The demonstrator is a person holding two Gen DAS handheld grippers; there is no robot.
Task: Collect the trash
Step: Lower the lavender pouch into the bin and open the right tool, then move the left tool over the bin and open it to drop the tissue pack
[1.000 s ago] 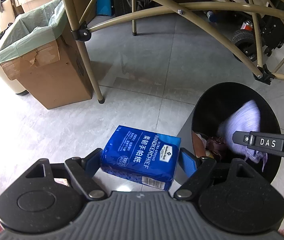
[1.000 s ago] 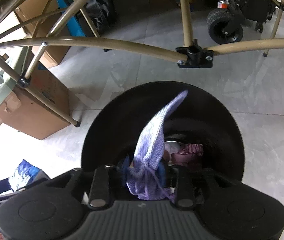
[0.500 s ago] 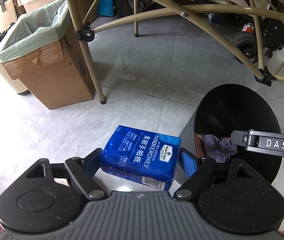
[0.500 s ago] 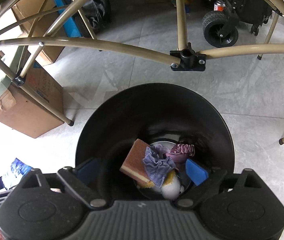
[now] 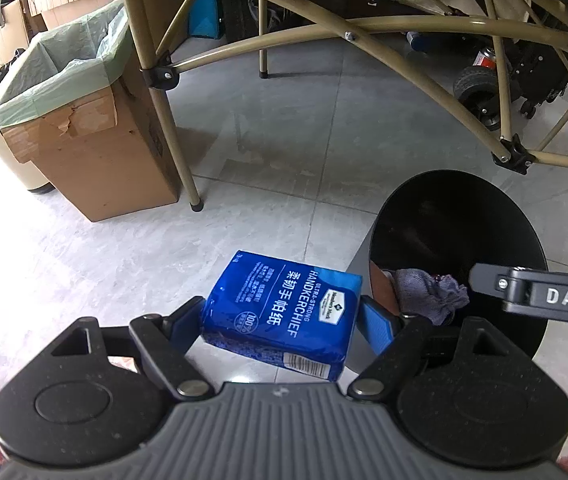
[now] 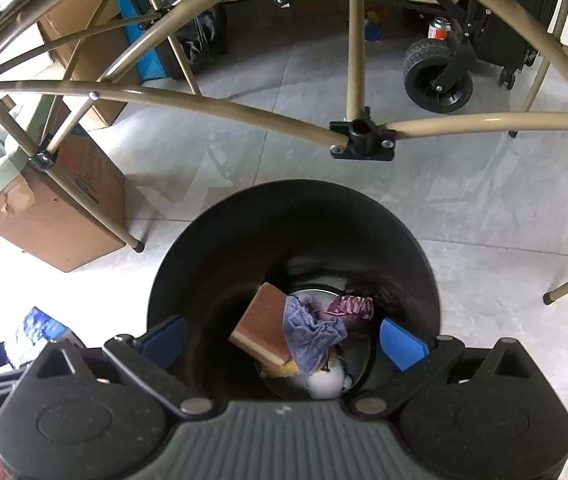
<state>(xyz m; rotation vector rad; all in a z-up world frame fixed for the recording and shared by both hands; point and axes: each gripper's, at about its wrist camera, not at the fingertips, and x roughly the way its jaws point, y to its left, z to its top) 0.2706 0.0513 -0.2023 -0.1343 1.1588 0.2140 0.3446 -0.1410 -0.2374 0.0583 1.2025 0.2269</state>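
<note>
left claw (image 5: 280, 316) clamped on the blue tissue pack (image 5: 284, 312), just left of the black bin (image 6: 292, 240). right claw (image 6: 284, 340) opening, empty, over the bin; purple cloth (image 6: 308, 332) lies inside.

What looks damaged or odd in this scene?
The cardboard box lined with a green bag has a torn upper edge. The blue handkerchief pack, gripped in the left gripper, looks unopened, which is odd for trash.

Glossy plastic tissue pack (image 5: 284, 312); knitted cloth (image 6: 310, 332); matt bin (image 6: 220, 248).
</note>
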